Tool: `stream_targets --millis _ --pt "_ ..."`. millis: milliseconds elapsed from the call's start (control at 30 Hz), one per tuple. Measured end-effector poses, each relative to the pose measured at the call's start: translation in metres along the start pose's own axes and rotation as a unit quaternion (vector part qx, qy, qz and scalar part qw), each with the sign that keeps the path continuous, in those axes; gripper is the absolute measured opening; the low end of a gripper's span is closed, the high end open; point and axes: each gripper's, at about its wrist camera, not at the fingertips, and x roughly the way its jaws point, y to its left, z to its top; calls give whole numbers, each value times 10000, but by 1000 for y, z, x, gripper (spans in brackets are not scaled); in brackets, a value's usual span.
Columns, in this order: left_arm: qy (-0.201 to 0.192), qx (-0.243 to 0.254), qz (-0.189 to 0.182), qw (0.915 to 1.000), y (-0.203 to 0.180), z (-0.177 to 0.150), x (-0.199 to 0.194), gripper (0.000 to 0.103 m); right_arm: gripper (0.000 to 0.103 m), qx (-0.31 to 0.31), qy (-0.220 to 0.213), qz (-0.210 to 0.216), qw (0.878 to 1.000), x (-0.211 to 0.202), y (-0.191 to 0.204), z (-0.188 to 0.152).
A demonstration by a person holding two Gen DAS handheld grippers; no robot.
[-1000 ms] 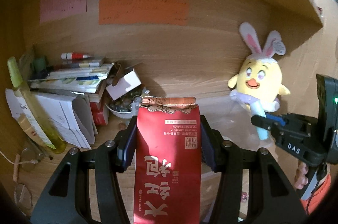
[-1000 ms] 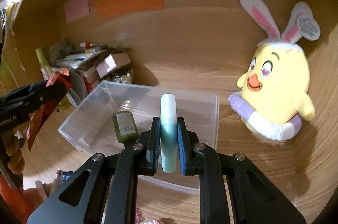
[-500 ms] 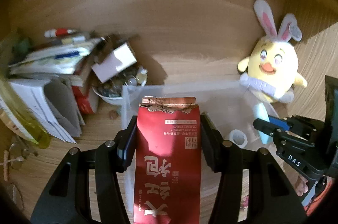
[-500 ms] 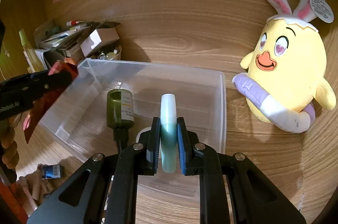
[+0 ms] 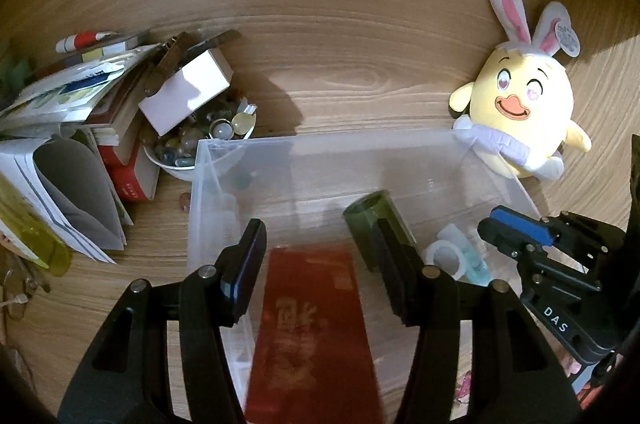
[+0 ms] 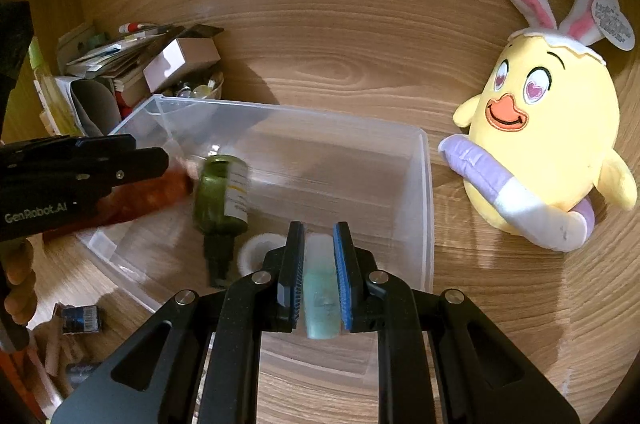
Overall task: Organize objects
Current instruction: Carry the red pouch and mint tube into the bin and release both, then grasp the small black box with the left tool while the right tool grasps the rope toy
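A clear plastic bin (image 5: 320, 139) (image 6: 428, 183) sits on the wooden desk. My left gripper (image 5: 320, 240) is open above the bin, and the red packet (image 5: 314, 328), blurred, lies free between its fingers, dropping into the bin. In the right wrist view the left gripper (image 6: 132, 163) is at the left with the red packet (image 6: 148, 195) under it. My right gripper (image 6: 318, 236) stands slightly open over the bin's near edge, with the pale green tube (image 6: 320, 288) between its pads. A dark green bottle (image 6: 220, 195) (image 5: 380, 224) and a white ring (image 5: 444, 260) lie in the bin.
A yellow plush chick with rabbit ears (image 5: 520, 111) (image 6: 548, 127) leans on the back wall at the right. A stack of books and papers (image 5: 80, 127), a white box (image 5: 188, 89) and a bowl of marbles (image 5: 200, 143) stand left of the bin. Small items (image 6: 80, 320) lie at the front left.
Both grippers came down over the bin. My left gripper opened and let go of the red packet, which slid down. The right gripper's pads parted slightly and the tube slid lower.
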Motion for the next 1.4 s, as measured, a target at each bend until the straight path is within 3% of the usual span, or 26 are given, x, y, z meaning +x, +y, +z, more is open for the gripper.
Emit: stream_targets --millis 200,300,600,667,767,1067,1400 --pt "-143 0 1 9999 1 1 -13 67 14 -7 2 18 10000 -3 2 -1" --pt "-221 55 13 9997 0 -1 -23 72 19 8 -15 54 10000 -7 2 -1" --pt "-385 173 86 9991 -1 -16 -52 86 47 -22 -283 160 9995 -36 8 0" --pt "-461 214 122 9986 -2 -21 -60 90 60 -36 -356 152 9992 -44 10 -2" --pt "-554 259 124 9981 -2 -28 -72 95 69 -55 -507 141 9986 -57 11 -6" --pt "-503 379 55 9980 -2 -49 -93 98 81 -113 -728 156 9972 -89 13 -26" --pt "-150 421 60 9990 7 -77 -90 98 81 -153 -626 125 9978 -97 13 -54"
